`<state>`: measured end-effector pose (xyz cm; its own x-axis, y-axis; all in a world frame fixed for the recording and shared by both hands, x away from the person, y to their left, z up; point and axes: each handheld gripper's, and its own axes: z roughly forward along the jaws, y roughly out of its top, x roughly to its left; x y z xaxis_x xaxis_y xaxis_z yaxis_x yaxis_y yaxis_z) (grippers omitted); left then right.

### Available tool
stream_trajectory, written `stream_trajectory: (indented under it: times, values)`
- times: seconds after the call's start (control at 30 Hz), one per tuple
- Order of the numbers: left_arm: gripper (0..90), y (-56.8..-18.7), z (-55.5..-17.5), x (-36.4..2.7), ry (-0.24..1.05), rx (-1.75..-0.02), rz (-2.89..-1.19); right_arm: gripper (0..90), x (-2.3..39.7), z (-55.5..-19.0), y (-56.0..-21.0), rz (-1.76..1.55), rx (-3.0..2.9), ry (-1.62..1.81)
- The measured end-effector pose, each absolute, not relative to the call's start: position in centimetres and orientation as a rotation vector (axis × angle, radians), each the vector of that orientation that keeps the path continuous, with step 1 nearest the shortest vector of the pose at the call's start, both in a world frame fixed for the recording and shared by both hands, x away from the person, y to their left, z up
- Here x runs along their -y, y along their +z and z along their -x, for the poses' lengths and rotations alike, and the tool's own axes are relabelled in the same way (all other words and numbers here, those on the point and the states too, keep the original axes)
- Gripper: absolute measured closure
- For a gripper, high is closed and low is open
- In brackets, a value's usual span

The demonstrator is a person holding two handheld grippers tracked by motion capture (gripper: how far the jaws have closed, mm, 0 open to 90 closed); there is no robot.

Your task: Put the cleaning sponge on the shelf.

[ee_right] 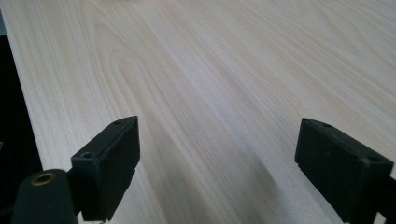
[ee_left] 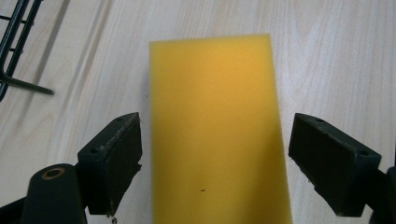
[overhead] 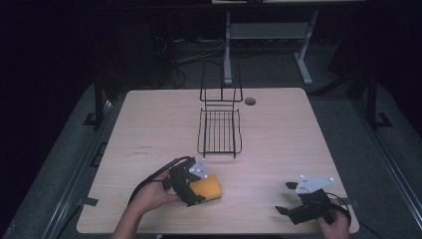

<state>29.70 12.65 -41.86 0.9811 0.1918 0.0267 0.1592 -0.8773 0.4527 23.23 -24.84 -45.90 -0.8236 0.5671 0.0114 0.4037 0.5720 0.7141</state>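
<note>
Because the left gripper (ee_left: pixel 215 163) is straddling the sponge (ee_left: pixel 215 130) with its jaws spread and a gap showing on each side, the likeliest trouble is an uneven squeeze: if one pad is reaching the foam first, the sponge is probably sliding or twisting on the table (overhead: pixel 278 134) instead of being pinched. Closing too hard is also risking a buckle, since the foam looks soft. The sponge is lying flat near the front edge, well short of the rack (overhead: pixel 219 130). It is showing as a plain yellow rectangle with clean edges. The right gripper (overhead: pixel 286 199) is hovering apart, jaws spread over bare wood.
</note>
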Motion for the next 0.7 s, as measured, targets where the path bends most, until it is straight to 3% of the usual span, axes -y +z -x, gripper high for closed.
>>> stream_trajectory:
  times: [0.7]
  values:
    - [16.8,-42.8,-30.2,-11.8,0.058,-0.246,-2.699,13.7,24.9,-23.2,-46.0,-0.816,-2.588,1.081]
